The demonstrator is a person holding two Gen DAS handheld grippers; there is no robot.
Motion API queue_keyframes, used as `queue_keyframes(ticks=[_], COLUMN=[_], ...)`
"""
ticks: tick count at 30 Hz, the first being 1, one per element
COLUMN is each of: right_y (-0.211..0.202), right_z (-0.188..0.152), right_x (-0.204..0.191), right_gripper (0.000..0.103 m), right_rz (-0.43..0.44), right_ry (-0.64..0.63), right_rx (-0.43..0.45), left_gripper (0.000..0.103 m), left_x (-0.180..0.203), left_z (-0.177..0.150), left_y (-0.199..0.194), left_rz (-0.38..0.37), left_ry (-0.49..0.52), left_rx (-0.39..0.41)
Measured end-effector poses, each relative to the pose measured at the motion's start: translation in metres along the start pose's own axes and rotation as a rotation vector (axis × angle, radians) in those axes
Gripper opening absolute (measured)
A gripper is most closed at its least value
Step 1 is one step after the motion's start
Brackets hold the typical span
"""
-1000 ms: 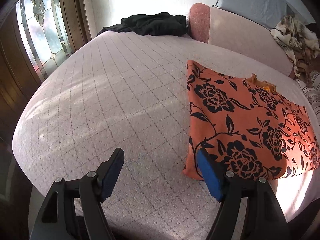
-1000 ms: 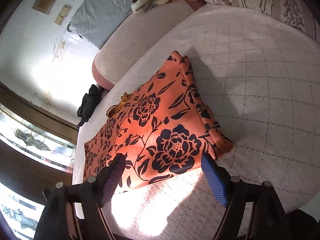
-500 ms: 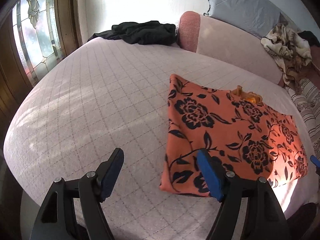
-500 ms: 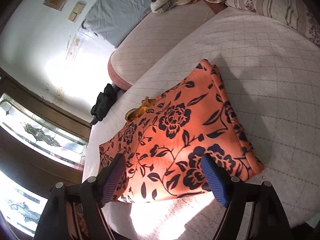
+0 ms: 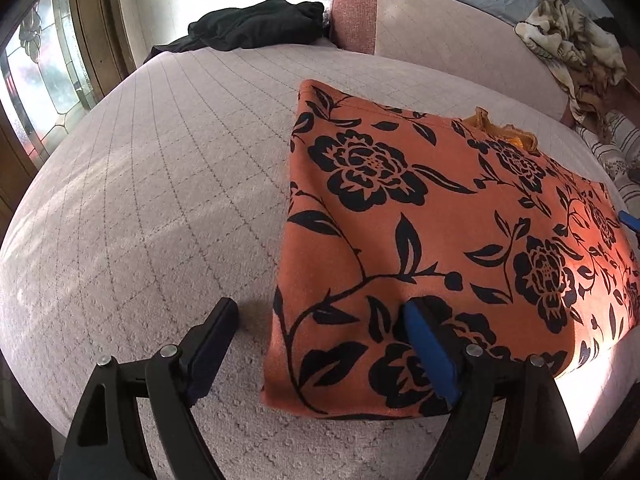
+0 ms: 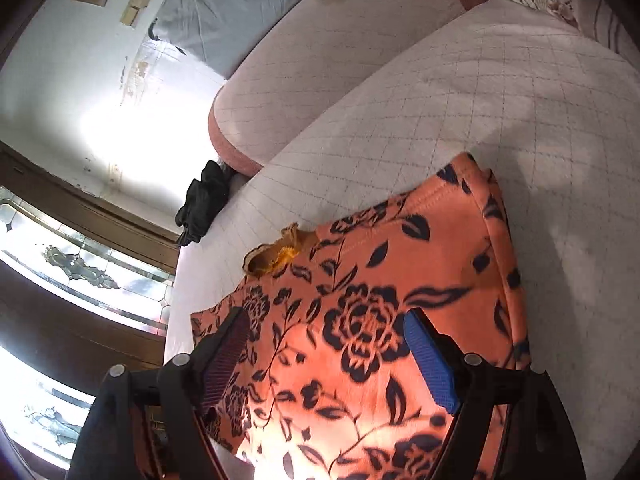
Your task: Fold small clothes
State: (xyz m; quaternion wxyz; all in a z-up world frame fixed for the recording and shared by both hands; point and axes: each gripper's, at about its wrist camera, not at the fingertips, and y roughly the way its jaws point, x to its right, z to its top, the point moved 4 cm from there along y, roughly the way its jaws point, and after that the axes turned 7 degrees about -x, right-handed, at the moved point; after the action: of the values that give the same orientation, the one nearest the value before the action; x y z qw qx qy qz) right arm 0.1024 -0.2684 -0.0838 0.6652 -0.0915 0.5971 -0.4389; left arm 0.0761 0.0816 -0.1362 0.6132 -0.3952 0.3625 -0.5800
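An orange garment with black flowers lies folded flat on the pale quilted bed. A yellow frilled edge sticks out at its far side. My left gripper is open and empty, low over the garment's near left corner, its right finger over the cloth and its left finger over the bed. My right gripper is open and empty, close above the garment, both fingers over the cloth. A blue tip of the right gripper shows at the right edge of the left wrist view.
A black garment lies at the far end of the bed by the pink headboard cushion. A patterned blanket and striped pillows are at the far right. A stained-glass window is on the left.
Both grippers have moved closer to the orange garment and lower over it. The left one now straddles its near left edge; the right one has come over the cloth.
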Motion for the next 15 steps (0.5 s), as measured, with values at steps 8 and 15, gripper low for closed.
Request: queue_keyframes(ticks=[8,15], right_y=[0.024,0.023], right_z=[0.035,0.029], right_x=[0.032,0.036], right_gripper=[0.082,0.082], right_rz=[-0.026,-0.043], right_ry=[0.121,0.102], right_rx=[0.021,0.029], left_gripper=[0.085,0.086], left_x=[-0.024,-0.042], left_z=[0.067,0.16], left_y=[-0.021,0.066], left_rz=[-0.047,0.132], left_ry=[-0.013,-0.028], left_rx=[0.058,-0.082])
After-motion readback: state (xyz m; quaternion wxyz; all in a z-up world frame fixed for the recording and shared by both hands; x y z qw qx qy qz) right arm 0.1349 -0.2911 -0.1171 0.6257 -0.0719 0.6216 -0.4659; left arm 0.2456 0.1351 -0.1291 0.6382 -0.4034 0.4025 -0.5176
